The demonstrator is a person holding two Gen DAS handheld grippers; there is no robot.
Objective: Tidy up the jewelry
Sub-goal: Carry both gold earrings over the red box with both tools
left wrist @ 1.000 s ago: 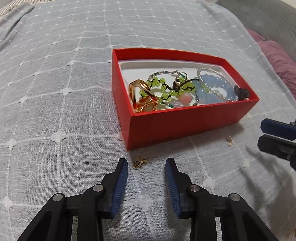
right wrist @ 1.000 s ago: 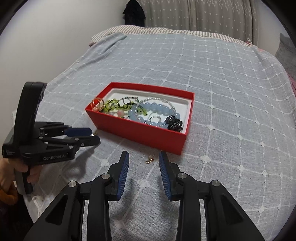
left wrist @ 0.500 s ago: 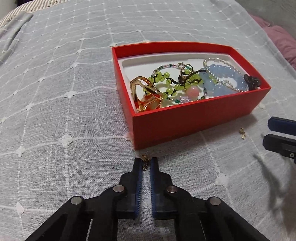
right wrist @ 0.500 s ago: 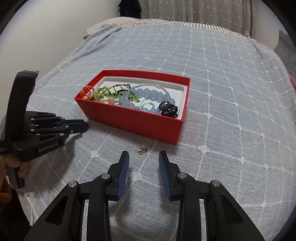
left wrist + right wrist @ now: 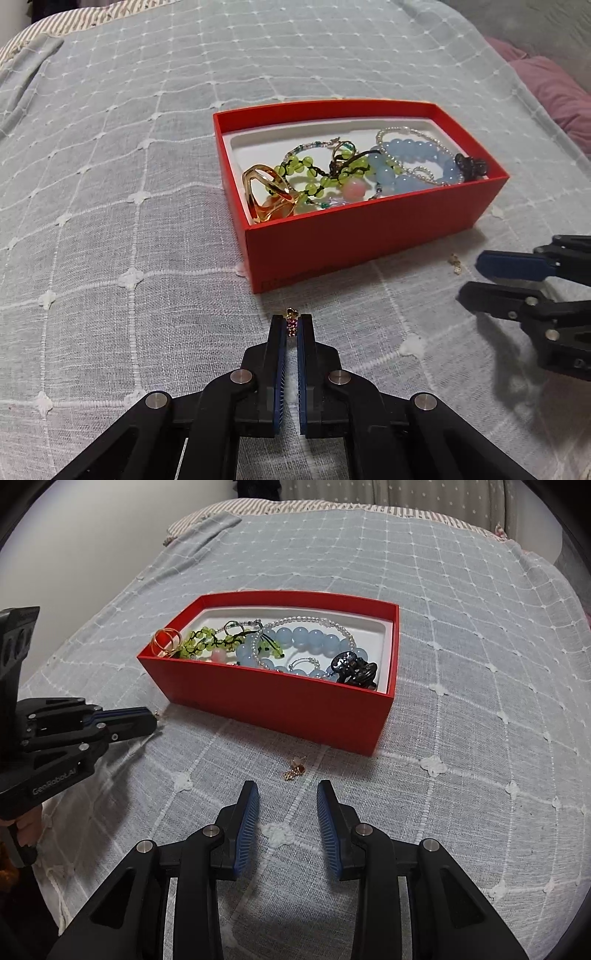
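Observation:
A red box on the grey bedspread holds a gold ring, green beads, a blue bead bracelet and a dark clip. My left gripper is shut on a small gold earring with purple stones, just in front of the box's near corner. A second small gold earring lies on the cloth in front of the box. My right gripper stands open just short of it, nothing between its fingers.
A grey checked bedspread covers the bed. A purple cushion lies at the far right of the left wrist view. A striped pillow lies at the bed's far end. A person's hand holds the left gripper's handle.
My left gripper closed on the small earring in front of the box. My right gripper came lower and closer to the other earring, its jaws unchanged.

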